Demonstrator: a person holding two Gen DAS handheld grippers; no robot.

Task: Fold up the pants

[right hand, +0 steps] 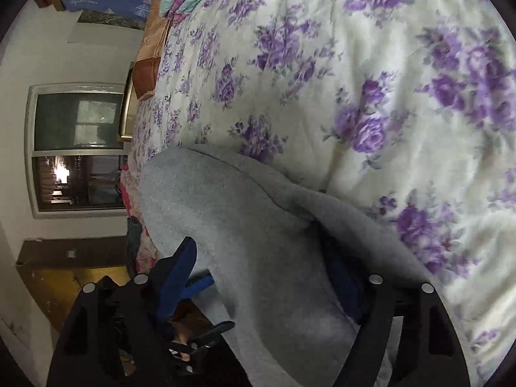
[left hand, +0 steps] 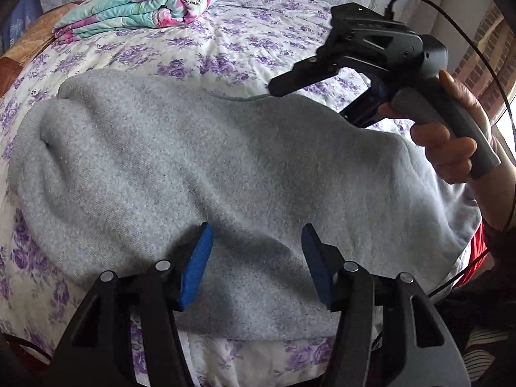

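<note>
Grey pants [left hand: 200, 161]: doubled on bed [left hand: 245, 45], not yet compact. Left gripper [left hand: 258, 258] jaws apart above cloth. Right gripper [right hand: 258, 277] jaws straddling cloth edge, clamping uncertain.

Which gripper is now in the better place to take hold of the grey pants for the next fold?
Probably the right gripper: the pants already lie between its fingers at an edge. The left gripper is open above the flat middle of the cloth, with no edge to take.

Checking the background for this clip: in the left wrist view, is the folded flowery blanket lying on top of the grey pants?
No, the folded blanket lies apart at the far end of the bed, with bare bedspread between it and the grey pants.
</note>
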